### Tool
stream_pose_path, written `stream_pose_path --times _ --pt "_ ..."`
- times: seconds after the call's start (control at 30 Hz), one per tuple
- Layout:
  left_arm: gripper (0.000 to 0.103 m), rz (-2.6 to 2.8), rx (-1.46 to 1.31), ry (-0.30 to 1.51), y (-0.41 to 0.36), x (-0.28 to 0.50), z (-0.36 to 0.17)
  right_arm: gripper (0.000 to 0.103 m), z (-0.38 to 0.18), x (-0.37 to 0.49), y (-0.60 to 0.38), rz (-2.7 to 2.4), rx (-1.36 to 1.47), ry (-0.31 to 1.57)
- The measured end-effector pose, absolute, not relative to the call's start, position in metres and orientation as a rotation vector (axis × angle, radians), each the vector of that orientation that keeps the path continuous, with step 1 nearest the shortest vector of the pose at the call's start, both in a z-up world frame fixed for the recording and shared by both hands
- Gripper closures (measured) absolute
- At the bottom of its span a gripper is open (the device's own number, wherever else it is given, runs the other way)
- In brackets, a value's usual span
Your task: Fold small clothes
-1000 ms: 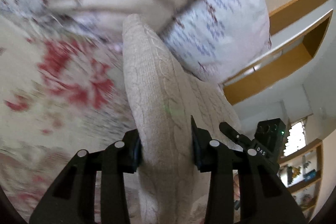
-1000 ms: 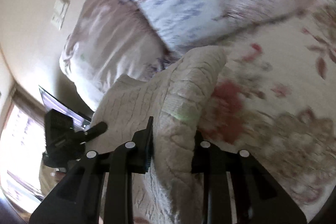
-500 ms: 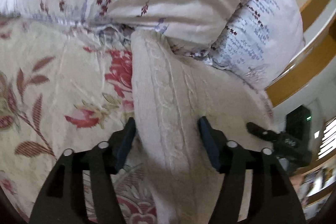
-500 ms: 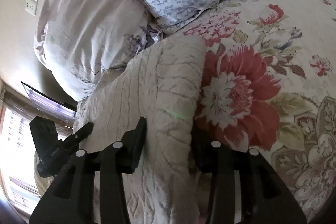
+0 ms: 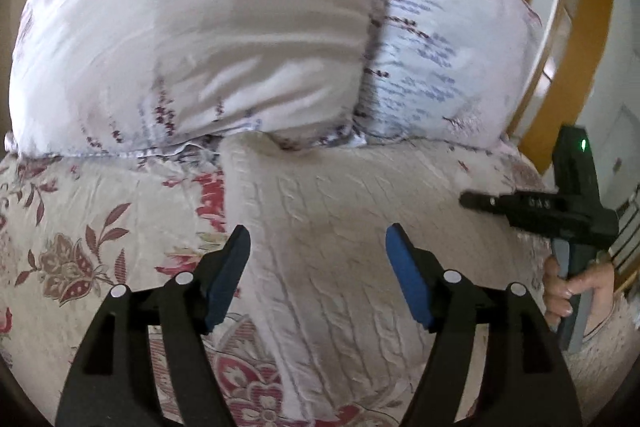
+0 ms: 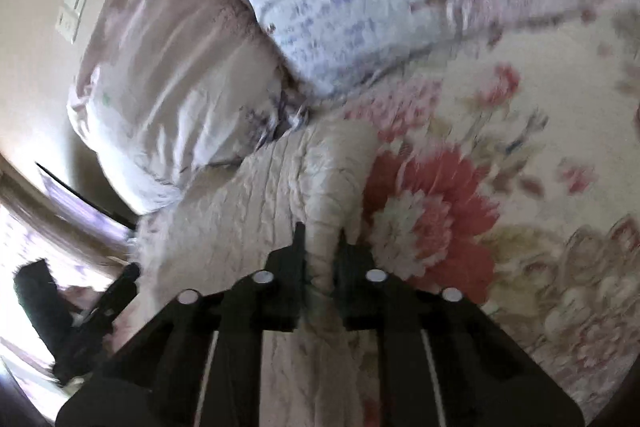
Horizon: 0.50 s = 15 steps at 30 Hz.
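Note:
A cream cable-knit sweater [image 5: 340,239] lies flat on the floral bedspread [image 5: 80,227], its far edge against the pillows. My left gripper [image 5: 318,267] is open, its blue-padded jaws spread wide just above the sweater's left part. In the right wrist view my right gripper [image 6: 320,255] is shut on a bunched edge of the sweater [image 6: 248,211], right beside the big red flower of the bedspread [image 6: 440,211]. The right gripper also shows in the left wrist view [image 5: 552,211], at the sweater's right edge.
Two pillows lie at the head of the bed: a pale lilac one [image 5: 192,27] and a white one with blue print [image 5: 448,59]. A wooden headboard [image 5: 576,39] stands behind them. A wall switch [image 6: 74,7] is on the wall at left.
The sweater has been laid down flat on the bed. My left gripper has let go of it and opened wide. My right gripper still pinches its edge.

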State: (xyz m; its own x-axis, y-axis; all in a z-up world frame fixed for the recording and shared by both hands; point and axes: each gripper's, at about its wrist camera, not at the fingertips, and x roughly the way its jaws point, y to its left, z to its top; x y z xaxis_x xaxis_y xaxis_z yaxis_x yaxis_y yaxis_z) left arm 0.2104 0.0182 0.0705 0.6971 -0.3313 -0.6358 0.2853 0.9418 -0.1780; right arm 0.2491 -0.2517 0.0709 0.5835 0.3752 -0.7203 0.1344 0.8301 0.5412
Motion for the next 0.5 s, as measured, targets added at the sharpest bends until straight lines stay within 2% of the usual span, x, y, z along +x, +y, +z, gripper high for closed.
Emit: stream_pose_path --times 0.23,0.3,0.37,0.5 --pt "0.032 -0.280 0.007 0.749 0.010 0.209 0.060 0.091 0.056 0.252 -0.250 0.036 0.547 0.996" --pt "0.032 -0.265 0.008 0.763 0.013 0.209 0.056 0.086 0.060 0.253 -0.245 0.023 0.498 1.000" --pt "0.032 -0.258 0.003 0.768 0.016 0.209 0.055 0.069 0.067 0.248 -0.243 0.010 0.463 0.985" --pt "0.028 -0.241 0.009 0.761 0.020 0.207 0.056 0.066 0.092 0.226 -0.236 0.050 0.396 0.882"
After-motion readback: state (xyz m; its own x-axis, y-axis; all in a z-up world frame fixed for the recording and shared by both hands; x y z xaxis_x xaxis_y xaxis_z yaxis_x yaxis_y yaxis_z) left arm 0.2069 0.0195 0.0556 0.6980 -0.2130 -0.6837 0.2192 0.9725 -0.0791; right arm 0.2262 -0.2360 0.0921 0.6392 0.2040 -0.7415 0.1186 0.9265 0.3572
